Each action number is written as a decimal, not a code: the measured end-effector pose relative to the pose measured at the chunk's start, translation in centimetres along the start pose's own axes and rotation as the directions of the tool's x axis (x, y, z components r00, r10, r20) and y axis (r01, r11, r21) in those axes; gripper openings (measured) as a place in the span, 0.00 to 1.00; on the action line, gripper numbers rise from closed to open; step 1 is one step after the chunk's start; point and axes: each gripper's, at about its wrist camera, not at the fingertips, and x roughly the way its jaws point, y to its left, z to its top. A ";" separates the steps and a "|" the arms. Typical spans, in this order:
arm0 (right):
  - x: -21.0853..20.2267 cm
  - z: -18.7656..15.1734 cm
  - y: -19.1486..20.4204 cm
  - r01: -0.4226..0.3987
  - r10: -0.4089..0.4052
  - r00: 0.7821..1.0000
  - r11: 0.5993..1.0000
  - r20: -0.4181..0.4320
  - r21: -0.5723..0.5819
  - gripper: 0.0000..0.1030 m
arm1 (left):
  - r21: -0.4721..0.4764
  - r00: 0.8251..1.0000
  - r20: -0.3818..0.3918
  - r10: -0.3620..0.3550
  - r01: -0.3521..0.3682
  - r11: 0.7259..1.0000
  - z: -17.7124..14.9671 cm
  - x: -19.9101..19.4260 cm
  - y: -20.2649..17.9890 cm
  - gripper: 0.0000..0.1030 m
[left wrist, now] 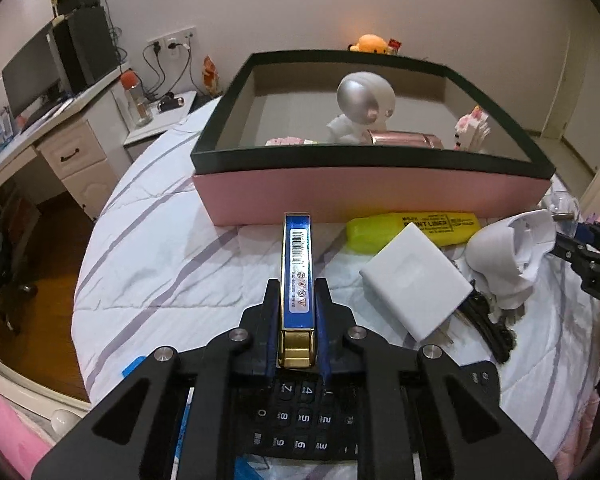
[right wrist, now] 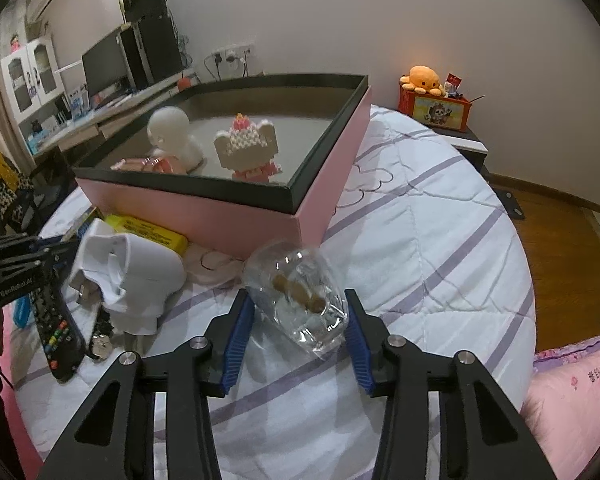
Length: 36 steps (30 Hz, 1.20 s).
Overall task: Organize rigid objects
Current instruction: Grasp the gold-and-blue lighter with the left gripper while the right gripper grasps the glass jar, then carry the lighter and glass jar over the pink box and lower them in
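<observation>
My left gripper [left wrist: 298, 282] is shut on a slim blue box with a gold end [left wrist: 298, 272], held edge-up above a black remote control [left wrist: 300, 420]. A pink storage box with a dark rim [left wrist: 364, 196] stands just beyond on the bed. It holds a white astronaut figure [left wrist: 360, 108], a rose-gold item [left wrist: 404, 138] and a block figure [left wrist: 474, 130]. In the right wrist view, my right gripper [right wrist: 297, 294] has its blue pads against both sides of a clear glass container [right wrist: 300, 304] lying on the quilt, with brown pieces inside.
Beside the pink box [right wrist: 236, 216] lie a yellow box [left wrist: 416, 228], a white square adapter [left wrist: 416, 280], a white plastic piece [left wrist: 508, 256] and black keys [left wrist: 488, 320]. The striped quilt [right wrist: 440, 240] spreads to the right. A desk with a monitor [left wrist: 32, 76] stands left of the bed.
</observation>
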 end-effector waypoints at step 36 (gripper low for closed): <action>-2.3 -0.9 1.4 -0.086 0.085 0.995 0.996 0.043 0.021 0.30 | -0.023 0.997 0.073 -0.028 0.030 0.999 -1.4 -4.6 1.1 0.15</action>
